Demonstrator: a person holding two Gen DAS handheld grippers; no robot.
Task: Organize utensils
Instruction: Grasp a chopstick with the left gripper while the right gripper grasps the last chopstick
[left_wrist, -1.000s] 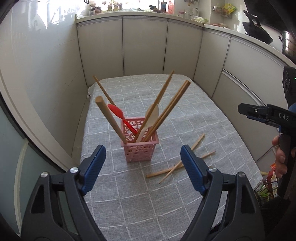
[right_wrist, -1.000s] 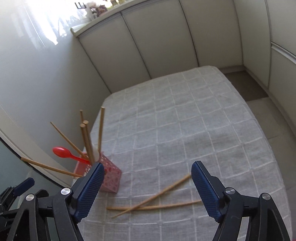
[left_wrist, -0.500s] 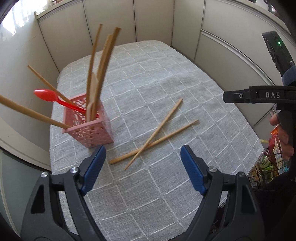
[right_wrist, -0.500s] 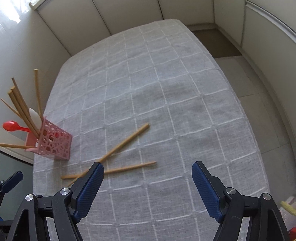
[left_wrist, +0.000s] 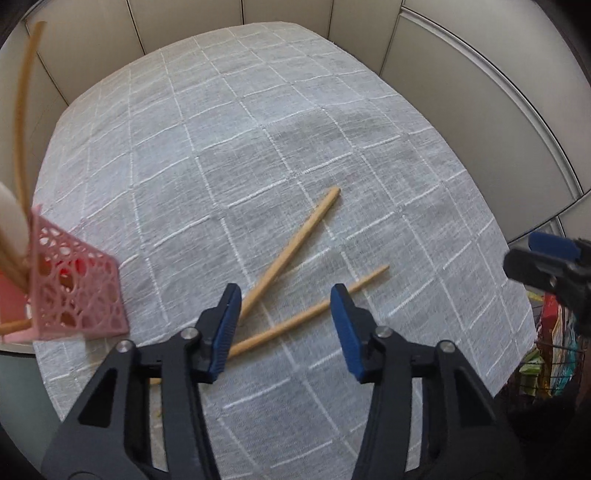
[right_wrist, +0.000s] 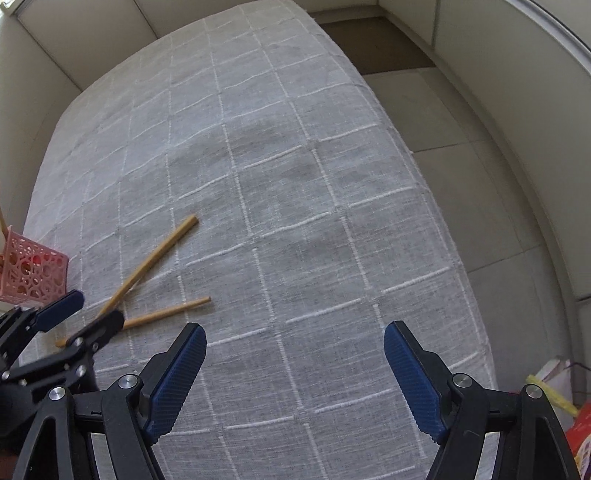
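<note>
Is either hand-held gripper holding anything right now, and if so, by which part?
Nothing is held. The left hand-held gripper is open above the two chopsticks on the tablecloth; the right hand-held gripper is open and empty.

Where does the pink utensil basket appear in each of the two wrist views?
Left wrist view: the pink utensil basket stands at the left edge, about mid-height, left of the left tool.
Right wrist view: it is cut off by the left edge, about mid-height, above the left tool.
Shared landmark: the two crossed wooden chopsticks lying on the grey checked tablecloth.
</note>
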